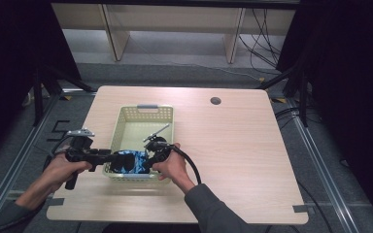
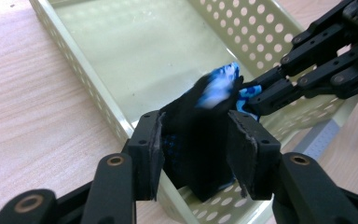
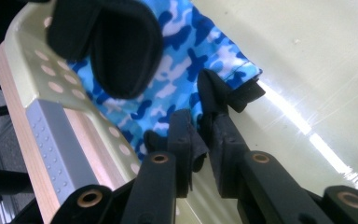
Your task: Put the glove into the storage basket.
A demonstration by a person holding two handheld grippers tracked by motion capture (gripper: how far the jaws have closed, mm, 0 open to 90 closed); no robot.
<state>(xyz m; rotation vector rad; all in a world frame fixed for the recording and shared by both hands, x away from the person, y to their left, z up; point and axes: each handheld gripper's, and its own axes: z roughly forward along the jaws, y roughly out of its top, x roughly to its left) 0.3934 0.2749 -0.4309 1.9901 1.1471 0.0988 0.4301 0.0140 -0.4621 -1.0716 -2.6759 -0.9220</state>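
Now draped over the near rim of the pale perforated plastic basket [image 1: 162, 116]: blue camouflage cloth with black lining [image 1: 125, 161]. Left claw [image 2: 193, 151] spread around its dark end; right claw [image 3: 198, 128] pinching the patterned hem, nearer inside.

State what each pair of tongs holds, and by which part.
Right tongs pinch the blue camouflage cloth at its black-trimmed edge. Left tongs stand open around its dark end, not gripping.

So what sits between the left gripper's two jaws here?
In the left gripper view, the cloth's dark fold stands between the left gripper's jaws, over the basket's rim.
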